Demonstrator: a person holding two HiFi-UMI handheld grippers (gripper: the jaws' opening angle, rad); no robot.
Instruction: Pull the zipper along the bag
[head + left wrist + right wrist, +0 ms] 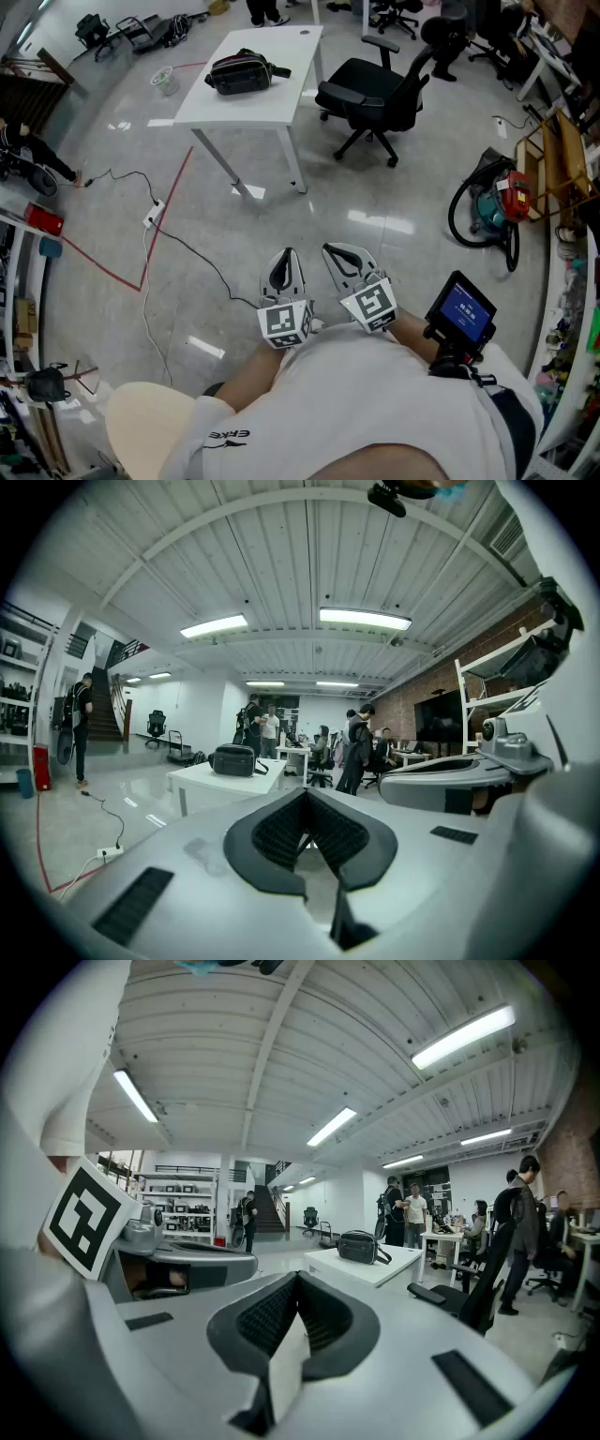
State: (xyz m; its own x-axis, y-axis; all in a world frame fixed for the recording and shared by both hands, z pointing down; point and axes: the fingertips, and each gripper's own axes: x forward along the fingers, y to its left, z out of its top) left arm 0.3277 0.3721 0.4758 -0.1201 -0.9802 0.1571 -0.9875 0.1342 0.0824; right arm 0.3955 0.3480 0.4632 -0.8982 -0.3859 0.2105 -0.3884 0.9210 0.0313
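A wide workroom with a glossy grey floor (234,244) and a ribbed white ceiling hung with strip lights; people stand and sit among desks at the far end.

The left gripper (284,267) is clenched, its dark ribbed pads meeting at the tip with nothing between them. The right gripper (342,258) is clenched in the same way and is also empty. Both are held low and close against the person's front, just beside each other, noses pointing out across the floor toward the bench (281,84). Each carries a cube (286,322) with black-and-white square markers.

A small device (461,309) with a blue screen sits at the person's right wrist; its lines of text are too small to read. Dark print on the white sleeve (228,436) cannot be read with certainty either.

The bag (241,72) lies well apart from both grippers, on the far half of the white bench. It is black and boxy with rounded corners, a strap trailing off to one side. Its zipper cannot be made out at this range.

A black office chair (380,94) stands just beside the bench. Red tape (155,225) and a thin black cable (202,258) run over the floor between.
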